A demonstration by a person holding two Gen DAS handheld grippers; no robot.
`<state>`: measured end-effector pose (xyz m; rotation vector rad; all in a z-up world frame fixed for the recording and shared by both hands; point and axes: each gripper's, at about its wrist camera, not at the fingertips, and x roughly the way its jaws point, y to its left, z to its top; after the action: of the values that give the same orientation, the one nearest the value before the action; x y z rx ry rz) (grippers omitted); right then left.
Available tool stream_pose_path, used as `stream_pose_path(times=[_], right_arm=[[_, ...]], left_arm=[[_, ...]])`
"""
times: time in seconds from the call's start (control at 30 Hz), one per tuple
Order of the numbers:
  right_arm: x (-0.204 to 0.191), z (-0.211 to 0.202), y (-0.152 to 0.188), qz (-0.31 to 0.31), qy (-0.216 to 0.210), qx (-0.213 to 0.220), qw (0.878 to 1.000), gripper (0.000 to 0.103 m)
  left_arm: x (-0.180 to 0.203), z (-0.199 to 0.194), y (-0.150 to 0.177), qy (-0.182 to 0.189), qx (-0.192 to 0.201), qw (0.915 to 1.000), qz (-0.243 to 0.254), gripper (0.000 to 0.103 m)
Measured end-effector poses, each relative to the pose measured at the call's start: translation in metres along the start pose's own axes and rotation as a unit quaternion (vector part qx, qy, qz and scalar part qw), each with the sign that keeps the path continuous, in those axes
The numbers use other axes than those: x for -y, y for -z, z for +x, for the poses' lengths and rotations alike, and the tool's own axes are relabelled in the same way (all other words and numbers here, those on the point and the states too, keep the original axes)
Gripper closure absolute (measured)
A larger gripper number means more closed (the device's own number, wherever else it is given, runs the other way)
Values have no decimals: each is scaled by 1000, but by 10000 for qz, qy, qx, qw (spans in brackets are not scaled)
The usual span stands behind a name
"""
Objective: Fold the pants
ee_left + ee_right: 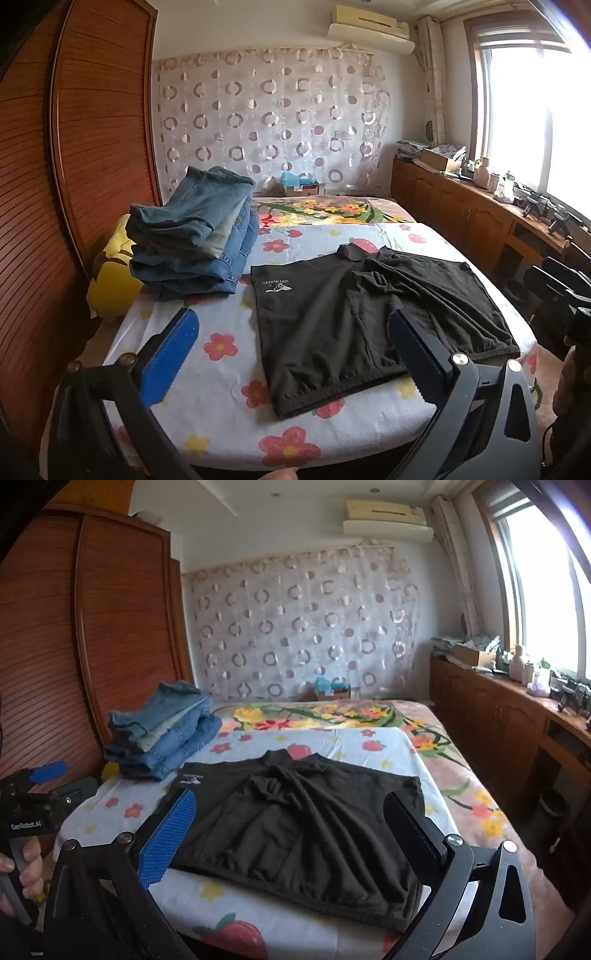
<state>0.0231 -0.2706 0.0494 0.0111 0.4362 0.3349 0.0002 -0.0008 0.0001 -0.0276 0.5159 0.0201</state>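
Observation:
A black garment point(332, 295) point(295, 830) with a small white logo lies spread flat on the flowered sheet point(207, 387) point(122, 805) of a bed, its middle slightly rumpled. My left gripper point(291, 314) hovers open over the garment's near left part, with nothing between its blue-padded fingers. My right gripper point(290, 795) is open too, above the near edge of the garment, and holds nothing. In the right wrist view the left gripper's body point(37, 801) shows at the far left with a hand on its handle.
A stack of folded blue jeans point(195, 236) point(166, 734) sits at the bed's left side beside a yellow cushion point(110, 291). A wooden wardrobe point(92, 147) stands to the left. A low cabinet point(461, 206) with clutter runs under the window on the right.

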Motion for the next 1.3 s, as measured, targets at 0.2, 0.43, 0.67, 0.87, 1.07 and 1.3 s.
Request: stream_pose_path(times=[0.2,0.43,0.67,0.87,1.07,1.3], right_arm=[[-2,-1,0,-55,13,56,10000,0],[-3,-2,0,-47,2,68,10000,0],[-4,-2,0,-41,22,75,10000,0],[-5,-3,-2,-36,14,65,10000,0],[-5,-3,-2,-28,5,63,10000,0],[-4,-3,-2,-27,4,61,10000,0]], left_arm=[[-1,0,0,9,11,10000,-30,0],[1,-1,0,-8,43,10000,20,0],[1,0,0,-21,35,10000,16,0],[0,0,0,-24,43,10000,17,0],[0,-1,0,-16,43,10000,18,0],[0,0,0,-32,49,10000,29,0]])
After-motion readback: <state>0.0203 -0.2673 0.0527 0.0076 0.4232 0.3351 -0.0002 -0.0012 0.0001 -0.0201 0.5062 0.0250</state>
